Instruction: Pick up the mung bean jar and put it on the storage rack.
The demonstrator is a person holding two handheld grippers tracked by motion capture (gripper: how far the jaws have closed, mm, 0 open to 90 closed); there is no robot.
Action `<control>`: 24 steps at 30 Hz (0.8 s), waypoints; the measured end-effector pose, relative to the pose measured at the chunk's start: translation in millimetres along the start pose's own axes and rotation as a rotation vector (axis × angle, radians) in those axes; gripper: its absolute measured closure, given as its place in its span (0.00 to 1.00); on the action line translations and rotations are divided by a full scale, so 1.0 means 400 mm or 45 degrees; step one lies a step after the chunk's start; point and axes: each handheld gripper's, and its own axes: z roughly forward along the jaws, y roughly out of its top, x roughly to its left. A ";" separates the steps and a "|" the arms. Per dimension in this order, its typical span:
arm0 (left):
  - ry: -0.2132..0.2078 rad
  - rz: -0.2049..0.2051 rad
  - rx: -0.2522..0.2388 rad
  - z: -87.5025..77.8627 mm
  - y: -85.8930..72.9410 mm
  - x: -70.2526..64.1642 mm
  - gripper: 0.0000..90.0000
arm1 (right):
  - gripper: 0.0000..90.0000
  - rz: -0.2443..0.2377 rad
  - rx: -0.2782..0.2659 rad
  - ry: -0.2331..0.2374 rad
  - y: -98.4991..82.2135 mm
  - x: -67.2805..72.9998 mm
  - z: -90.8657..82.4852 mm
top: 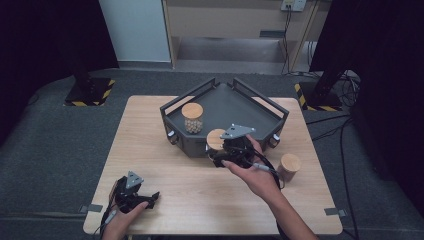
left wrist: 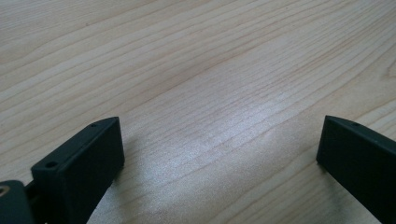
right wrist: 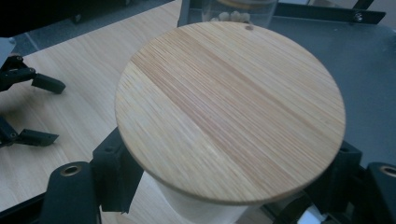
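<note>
L tool (top: 150,199) open, resting on table (top: 200,200); R tool (top: 220,152) gripping jar (top: 216,140).

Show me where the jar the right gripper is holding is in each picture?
High view: the held jar sits mid-picture, at the dark tray's front edge.
Left gripper view: not in it.
Right gripper view: its wooden lid spreads across the middle.
Shared landmark: the wooden table.

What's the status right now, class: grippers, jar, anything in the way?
Left gripper open, resting on the table. Right gripper shut on the wooden-lidded jar, at the dark tray front wall. One jar with beads already in tray.
</note>
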 end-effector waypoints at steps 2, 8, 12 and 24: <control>-0.002 0.000 0.000 0.000 0.000 0.001 0.00 | 0.28 0.006 -0.005 -0.006 0.003 -0.006 -0.003; -0.003 0.000 0.001 0.000 0.000 0.001 0.00 | 0.28 0.015 -0.009 -0.026 0.016 -0.027 -0.006; -0.003 0.000 0.001 0.000 0.000 0.001 0.00 | 0.28 0.024 -0.017 -0.032 0.025 -0.039 -0.007; -0.003 0.001 0.001 0.000 0.000 0.001 0.00 | 0.28 0.042 -0.027 -0.051 0.056 -0.072 0.002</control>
